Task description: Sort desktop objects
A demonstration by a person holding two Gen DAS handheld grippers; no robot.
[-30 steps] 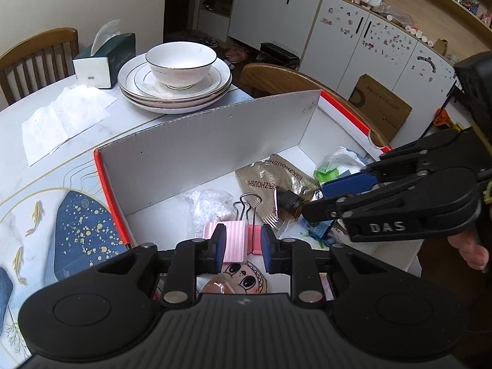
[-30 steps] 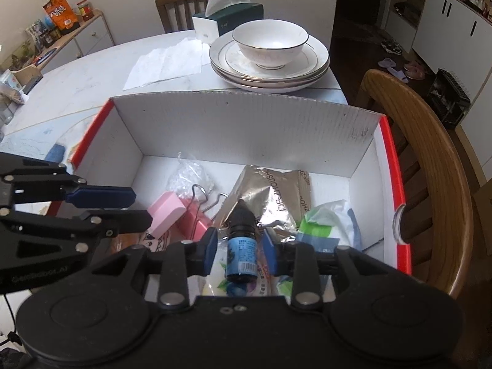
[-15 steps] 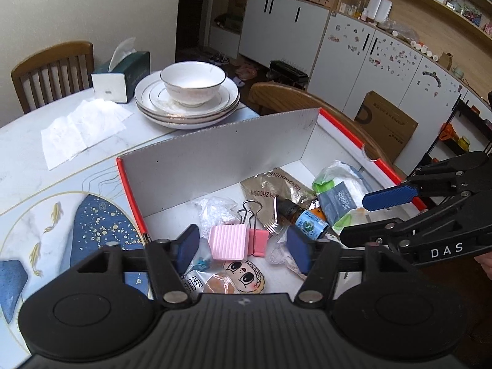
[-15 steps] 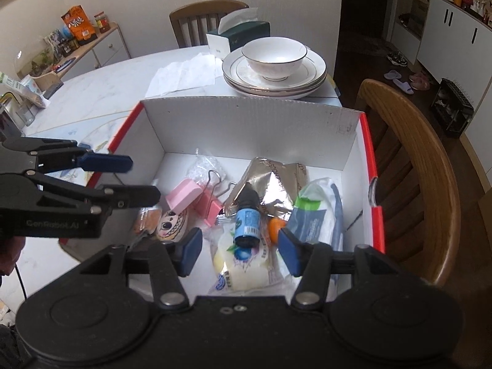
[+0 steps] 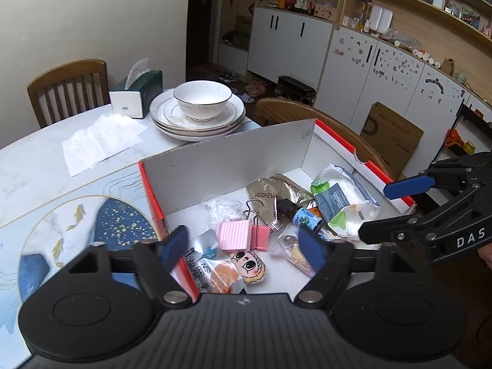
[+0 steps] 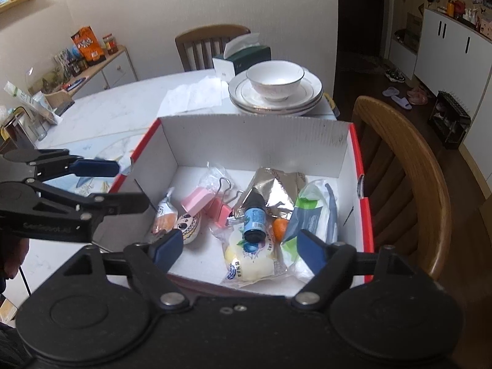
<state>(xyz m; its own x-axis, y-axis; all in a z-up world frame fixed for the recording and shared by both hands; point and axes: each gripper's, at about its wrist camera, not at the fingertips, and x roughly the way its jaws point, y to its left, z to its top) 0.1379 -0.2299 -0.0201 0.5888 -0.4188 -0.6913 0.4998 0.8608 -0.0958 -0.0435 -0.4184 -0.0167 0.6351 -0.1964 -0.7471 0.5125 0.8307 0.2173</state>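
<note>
Box point(image 6: 258, 141) lies under both down-tilted claws, left point(image 5: 243, 249) and right point(image 6: 240, 247), opening, empty.

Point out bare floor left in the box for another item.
Free: the box floor strip along its back wall, behind the pink binder clip, and the near-left corner before the cartoon-face packet. Crowded: middle and right, around the dropper bottle.

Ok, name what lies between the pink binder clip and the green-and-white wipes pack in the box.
The small blue-labelled dropper bottle, lying on foil wrappers; clearest in the right wrist view.
</note>
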